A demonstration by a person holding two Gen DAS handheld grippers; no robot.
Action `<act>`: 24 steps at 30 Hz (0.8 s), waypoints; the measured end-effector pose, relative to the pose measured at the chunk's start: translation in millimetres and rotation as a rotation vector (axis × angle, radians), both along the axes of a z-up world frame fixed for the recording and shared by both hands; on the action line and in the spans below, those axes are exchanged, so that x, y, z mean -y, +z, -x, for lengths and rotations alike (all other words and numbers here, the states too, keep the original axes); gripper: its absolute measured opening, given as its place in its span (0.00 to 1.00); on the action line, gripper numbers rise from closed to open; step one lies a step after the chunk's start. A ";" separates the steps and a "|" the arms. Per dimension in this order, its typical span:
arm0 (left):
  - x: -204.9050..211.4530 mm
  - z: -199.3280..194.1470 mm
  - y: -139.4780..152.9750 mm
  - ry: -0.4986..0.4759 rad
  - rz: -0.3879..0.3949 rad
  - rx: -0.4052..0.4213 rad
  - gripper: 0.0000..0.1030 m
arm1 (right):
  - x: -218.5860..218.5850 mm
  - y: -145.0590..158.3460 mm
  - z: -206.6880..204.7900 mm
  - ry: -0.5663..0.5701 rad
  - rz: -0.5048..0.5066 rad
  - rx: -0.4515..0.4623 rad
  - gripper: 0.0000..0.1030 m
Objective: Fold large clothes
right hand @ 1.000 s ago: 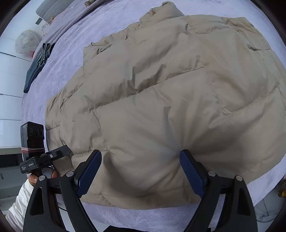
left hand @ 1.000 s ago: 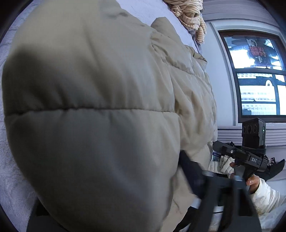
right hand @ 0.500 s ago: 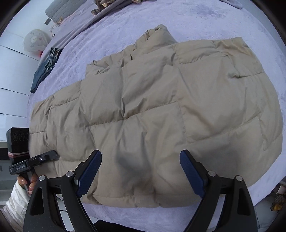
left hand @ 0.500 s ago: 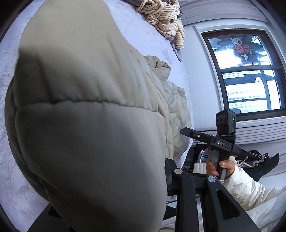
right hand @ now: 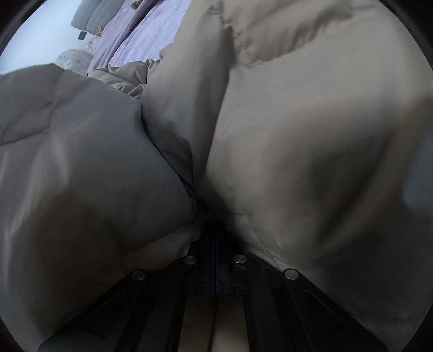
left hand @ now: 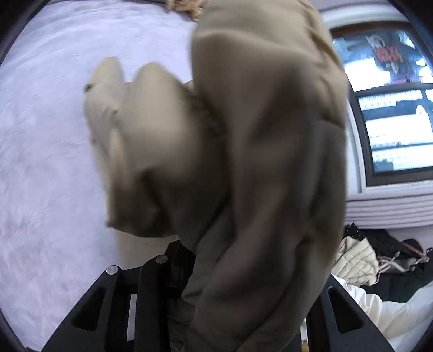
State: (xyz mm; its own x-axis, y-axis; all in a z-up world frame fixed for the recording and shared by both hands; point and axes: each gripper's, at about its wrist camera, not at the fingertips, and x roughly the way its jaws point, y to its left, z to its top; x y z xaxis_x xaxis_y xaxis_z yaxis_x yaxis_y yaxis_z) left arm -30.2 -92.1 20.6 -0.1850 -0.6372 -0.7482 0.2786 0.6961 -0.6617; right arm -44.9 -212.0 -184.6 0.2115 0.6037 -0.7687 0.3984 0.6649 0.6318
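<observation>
A beige puffer jacket [left hand: 259, 168] fills both views. In the left wrist view it hangs lifted and bunched over my left gripper [left hand: 194, 265], which is shut on its fabric; the fingertips are buried in the cloth. In the right wrist view the jacket [right hand: 311, 151] bulges up on both sides of my right gripper [right hand: 215, 224], whose blue pads are pressed together on a fold of it. The image is motion-blurred.
The lavender bedspread [left hand: 48, 140] lies under the jacket at left. A striped garment [left hand: 186, 8] sits at the bed's far end. A window [left hand: 392, 108] is at right, with a pile of clothes [left hand: 360, 260] below it. A grey pillow [right hand: 100, 13] lies far off.
My right gripper has closed on the jacket, which lay flat before. Both grippers have lifted the jacket off the bed, and it now bunches up close to both cameras.
</observation>
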 end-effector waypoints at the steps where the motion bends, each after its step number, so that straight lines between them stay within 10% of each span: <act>1: 17.5 -0.5 0.0 -0.015 -0.006 0.005 0.32 | 5.3 0.6 1.8 -0.009 -0.024 -0.003 0.01; 9: 120.3 0.3 -24.5 -0.150 0.081 -0.062 0.75 | 107.6 53.7 81.7 -0.185 -0.026 0.084 0.01; 15: 182.1 17.2 -73.6 -0.207 0.111 -0.096 0.76 | 161.7 74.7 155.2 -0.298 0.062 0.050 0.05; 17: 193.3 20.1 -79.6 -0.192 0.082 -0.079 0.76 | 168.2 84.0 175.5 -0.295 0.087 0.048 0.38; 18: 196.8 21.1 -79.6 -0.184 0.073 -0.068 0.76 | 169.5 90.6 184.8 -0.290 0.096 0.061 0.82; 19: 203.4 9.8 -86.4 -0.179 0.064 -0.059 0.76 | 170.4 97.7 193.1 -0.285 0.096 0.089 0.99; 24: 209.8 5.0 -98.0 -0.176 0.015 -0.016 0.76 | 162.0 118.2 205.2 -0.211 -0.040 0.194 0.99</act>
